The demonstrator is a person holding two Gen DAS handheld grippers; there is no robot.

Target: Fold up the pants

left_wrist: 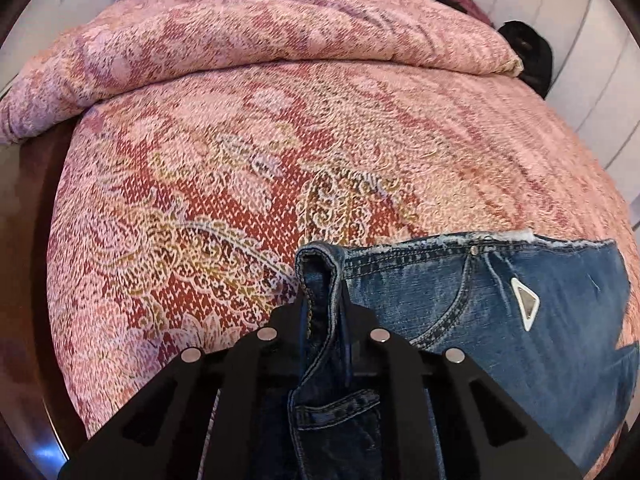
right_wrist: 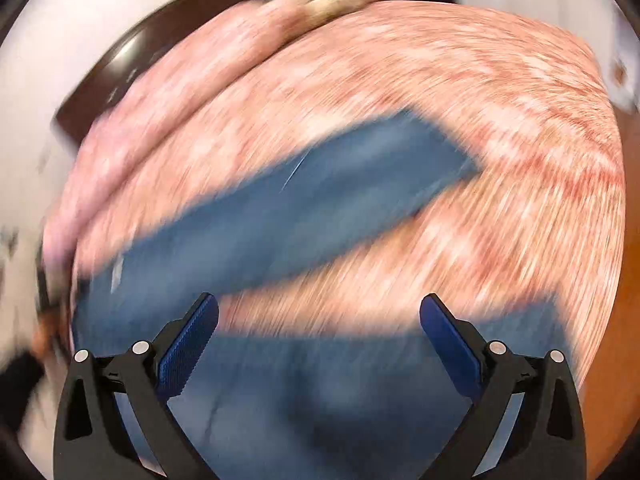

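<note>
Blue denim pants (left_wrist: 520, 320) lie on the bed, waistband toward the far side, with a frayed top edge and a white triangle badge by the pocket. My left gripper (left_wrist: 322, 304) is shut on a bunched fold of the waistband at its left corner, and the denim rises between the black fingers. In the blurred right wrist view the pants (right_wrist: 304, 208) spread over the cover, one leg stretching up to the right. My right gripper (right_wrist: 319, 312) hangs open above the denim with nothing between its blue pads (right_wrist: 188, 344).
A pink and red paisley bedcover (left_wrist: 240, 184) spans the bed. A rolled quilt in the same pattern (left_wrist: 240, 36) lies across the far end. A dark wooden bed frame (left_wrist: 36, 240) runs along the left. A black object (left_wrist: 528, 56) sits beyond the far right corner.
</note>
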